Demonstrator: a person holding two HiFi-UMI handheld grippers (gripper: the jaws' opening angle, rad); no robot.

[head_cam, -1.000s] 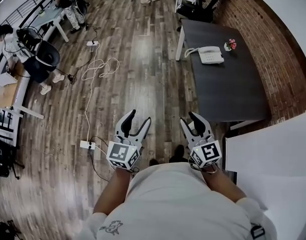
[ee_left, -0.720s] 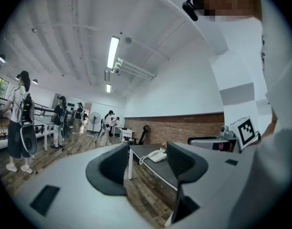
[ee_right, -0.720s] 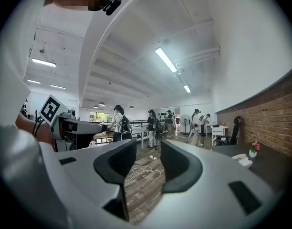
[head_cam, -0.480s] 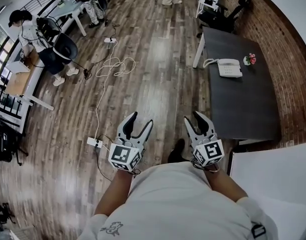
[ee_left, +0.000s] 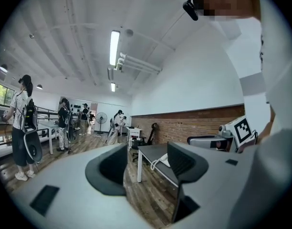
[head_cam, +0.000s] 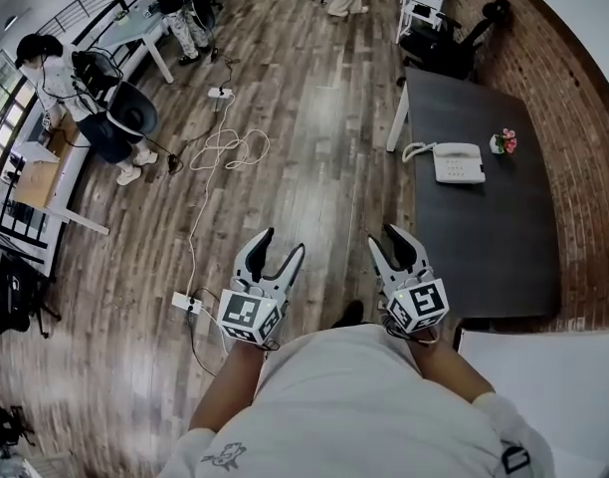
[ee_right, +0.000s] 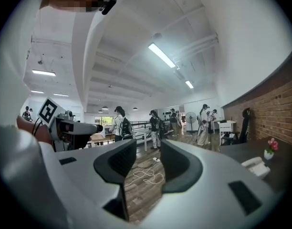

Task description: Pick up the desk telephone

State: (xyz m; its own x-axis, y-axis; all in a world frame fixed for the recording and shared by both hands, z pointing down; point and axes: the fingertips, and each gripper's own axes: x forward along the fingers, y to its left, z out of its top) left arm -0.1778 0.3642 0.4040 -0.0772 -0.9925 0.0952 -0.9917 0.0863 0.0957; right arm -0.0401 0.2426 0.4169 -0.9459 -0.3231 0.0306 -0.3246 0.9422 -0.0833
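A white desk telephone [head_cam: 457, 162] with a coiled cord lies on the dark table [head_cam: 484, 237] at the right in the head view. It shows small in the left gripper view [ee_left: 161, 161] and at the right edge of the right gripper view [ee_right: 255, 166]. My left gripper [head_cam: 280, 248] is held level over the wooden floor, jaws open, nothing between them. My right gripper [head_cam: 396, 236] is held level beside it, near the table's near corner, also open and empty. Both are well short of the phone.
A small pot of pink flowers [head_cam: 505, 141] stands beside the phone. A black office chair [head_cam: 444, 43] sits beyond the table, by the brick wall [head_cam: 573, 137]. A white cable and power strip [head_cam: 188, 303] lie on the floor at left. People stand at desks [head_cam: 46, 157] on the far left.
Both grippers have moved forward across the floor toward the table; the phone and table now lie closer and lower in the head view. Jaws stay open.
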